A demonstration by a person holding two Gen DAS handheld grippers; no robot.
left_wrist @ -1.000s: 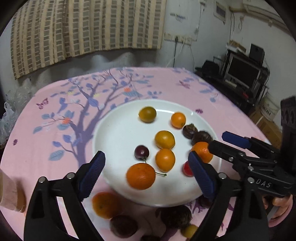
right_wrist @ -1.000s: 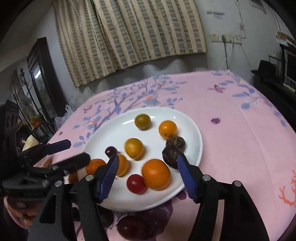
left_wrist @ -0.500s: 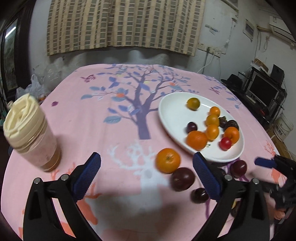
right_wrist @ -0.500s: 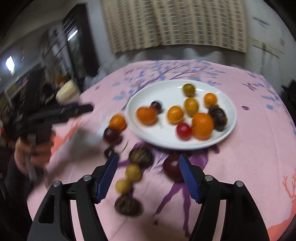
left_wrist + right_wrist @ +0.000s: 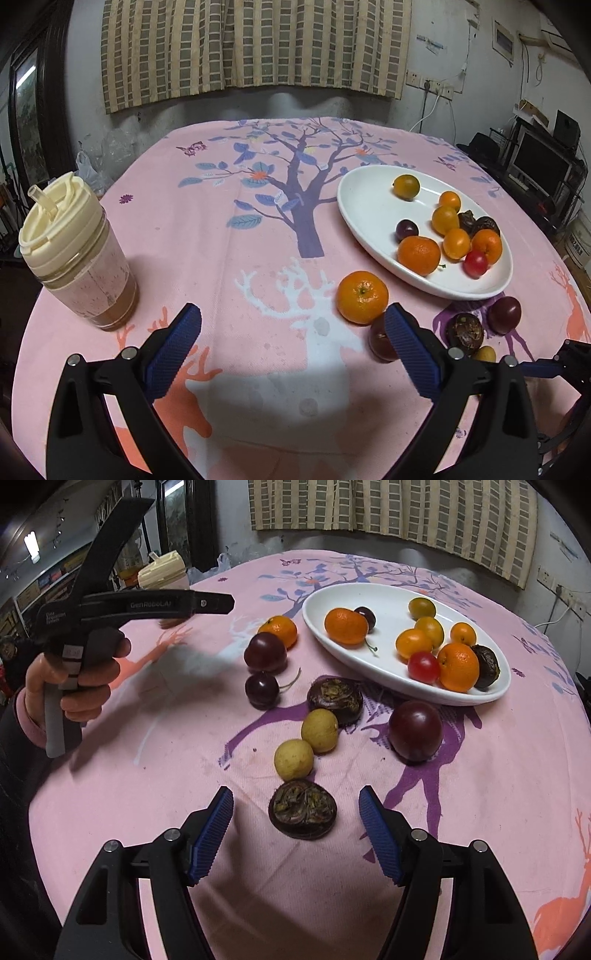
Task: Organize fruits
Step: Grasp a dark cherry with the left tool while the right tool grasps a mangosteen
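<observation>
A white plate [image 5: 365, 206] [image 5: 332, 594] holds several small oranges, cherries and dark fruits. Loose fruit lies on the pink cloth in front of it: an orange [image 5: 362, 297] [image 5: 279, 629], dark plums [image 5: 265, 652] [image 5: 415, 730], a cherry [image 5: 262, 690], two yellow fruits [image 5: 293, 759] [image 5: 319, 730] and two wrinkled dark fruits [image 5: 302, 809] [image 5: 335, 700]. My left gripper [image 5: 291, 343] is open and empty, low over the cloth left of the orange. My right gripper [image 5: 295, 832] is open and empty, just short of the nearest wrinkled fruit.
A jar [image 5: 79, 254] with a cream lid stands at the table's left side. The left gripper's body and the hand holding it [image 5: 85, 657] show in the right wrist view. A monitor and shelves [image 5: 543, 166] stand beyond the table's right edge.
Both grippers have pulled back from over the plate toward the near side of the table. The left one swung left, bringing the jar into view. Both stayed open.
</observation>
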